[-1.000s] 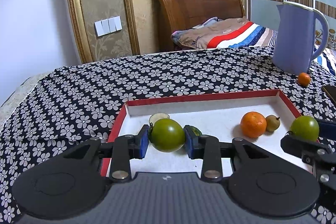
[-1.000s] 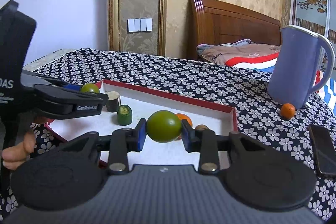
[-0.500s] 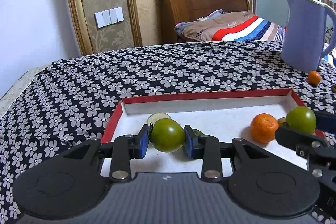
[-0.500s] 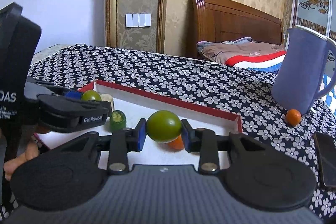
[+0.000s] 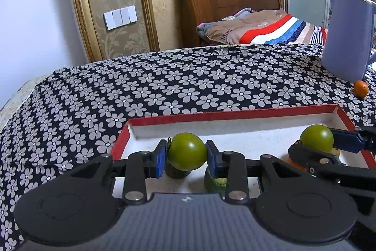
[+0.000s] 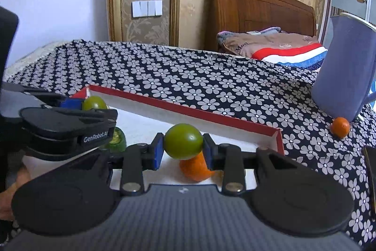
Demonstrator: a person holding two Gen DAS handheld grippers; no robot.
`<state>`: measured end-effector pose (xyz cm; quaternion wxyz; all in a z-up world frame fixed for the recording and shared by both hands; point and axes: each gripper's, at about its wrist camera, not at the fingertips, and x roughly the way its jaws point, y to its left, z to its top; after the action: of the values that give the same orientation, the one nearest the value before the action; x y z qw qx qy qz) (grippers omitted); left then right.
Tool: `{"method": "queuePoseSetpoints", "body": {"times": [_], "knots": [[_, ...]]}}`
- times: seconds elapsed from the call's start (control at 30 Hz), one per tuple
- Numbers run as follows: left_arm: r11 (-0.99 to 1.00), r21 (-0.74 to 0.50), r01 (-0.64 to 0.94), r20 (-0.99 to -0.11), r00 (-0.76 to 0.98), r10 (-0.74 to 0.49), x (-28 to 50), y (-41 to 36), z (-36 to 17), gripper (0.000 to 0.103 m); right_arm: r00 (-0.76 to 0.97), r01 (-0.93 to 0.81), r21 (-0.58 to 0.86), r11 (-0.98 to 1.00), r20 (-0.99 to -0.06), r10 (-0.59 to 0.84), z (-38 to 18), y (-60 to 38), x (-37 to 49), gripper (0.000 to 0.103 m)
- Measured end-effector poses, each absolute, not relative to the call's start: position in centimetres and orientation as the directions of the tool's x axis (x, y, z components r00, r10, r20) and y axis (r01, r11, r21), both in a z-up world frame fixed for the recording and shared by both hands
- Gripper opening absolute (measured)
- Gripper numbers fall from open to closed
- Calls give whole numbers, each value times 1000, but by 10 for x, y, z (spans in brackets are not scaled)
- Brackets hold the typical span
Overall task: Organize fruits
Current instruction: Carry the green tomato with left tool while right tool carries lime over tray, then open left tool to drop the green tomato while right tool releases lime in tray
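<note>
Green fruit in the left tool (image 5: 185, 154), clamped between the blue pads, hangs right over the near-left part of the red-rimmed tray (image 5: 235, 111), just above a dark stubby piece (image 5: 175, 173) and a cut green chunk (image 5: 215, 182) sitting on the tray floor. The right tool (image 6: 183, 144) grips a second green fruit (image 6: 183, 141) the same way, over an orange (image 6: 196, 168) at the tray's right end. So each fruit only needs to go straight down, and round fruit has no long axis to fuss over. Compared with a second ago, both tools sit lower and further in over the tray, so the pieces underneath are now mostly hidden behind the fruit. One small orange (image 5: 361, 88) sits out on the floral surface (image 5: 164, 86) by the blue jug (image 5: 347, 37); the right tool looks nearer to it.
</note>
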<state>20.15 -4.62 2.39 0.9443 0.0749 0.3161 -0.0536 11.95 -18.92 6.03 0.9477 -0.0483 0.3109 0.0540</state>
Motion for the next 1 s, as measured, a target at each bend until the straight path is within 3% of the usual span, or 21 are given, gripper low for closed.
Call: {"method": "queuePoseSetpoints", "body": {"times": [0.43, 0.67, 0.73, 0.87, 1.0], "knots": [[983, 132, 129, -598, 801, -25, 210, -51, 23, 35, 782, -119, -59, 991, -620, 57, 54, -185, 140, 33], [985, 123, 117, -600, 800, -20, 209, -46, 25, 38, 799, -108, -76, 991, -601, 41, 61, -186, 134, 49], [987, 116, 115, -602, 799, -23, 208, -44, 26, 39, 808, -109, -86, 990, -587, 38, 65, -187, 130, 49], [988, 123, 91, -588, 809, -2, 205, -42, 29, 64, 816, -111, -83, 990, -577, 43, 70, -188, 123, 51], [985, 154, 78, -566, 824, 23, 198, -42, 34, 65, 826, -105, -85, 991, -562, 40, 72, -190, 113, 66]]}}
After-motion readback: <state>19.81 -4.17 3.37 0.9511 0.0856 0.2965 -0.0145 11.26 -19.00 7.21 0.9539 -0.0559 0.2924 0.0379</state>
